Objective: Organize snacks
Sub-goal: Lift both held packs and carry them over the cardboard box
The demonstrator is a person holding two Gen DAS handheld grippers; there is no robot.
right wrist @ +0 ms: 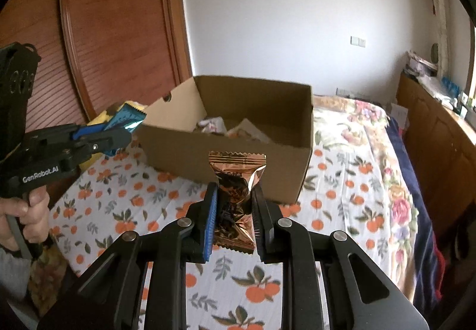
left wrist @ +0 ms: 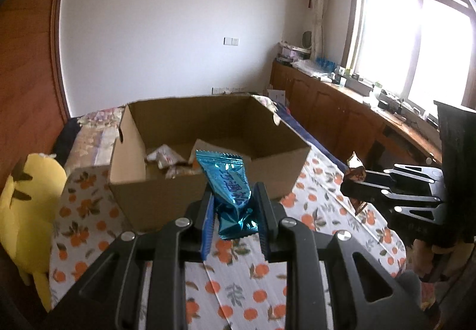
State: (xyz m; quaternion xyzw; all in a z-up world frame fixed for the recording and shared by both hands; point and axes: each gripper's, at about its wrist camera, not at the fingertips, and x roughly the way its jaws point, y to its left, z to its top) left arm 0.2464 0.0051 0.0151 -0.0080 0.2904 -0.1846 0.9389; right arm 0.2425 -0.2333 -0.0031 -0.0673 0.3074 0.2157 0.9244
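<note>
An open cardboard box (left wrist: 134,190) (right wrist: 226,157) stands on the bed, with a few wrapped snacks (left wrist: 166,159) (right wrist: 212,125) lying inside. My left gripper (left wrist: 235,202) is shut on a shiny blue snack packet (left wrist: 229,187), held in the air just before the box's near wall. My right gripper (right wrist: 235,193) is shut on a copper-brown foil snack packet (right wrist: 235,178), also raised in front of the box. In the left wrist view the right gripper (left wrist: 351,190) shows at the right with the brown packet (left wrist: 355,165). The right wrist view has the left gripper (right wrist: 125,133) with the blue packet (right wrist: 128,119) at its left.
The bed carries a white cloth with an orange-fruit print (left wrist: 238,285) (right wrist: 336,190) over a floral quilt (right wrist: 372,122). A yellow plush toy (left wrist: 26,211) lies left of the box. A wooden wardrobe (right wrist: 104,17) stands at the left, and a cluttered wooden counter (left wrist: 357,98) under the window. A hand (right wrist: 26,211) grips the left tool.
</note>
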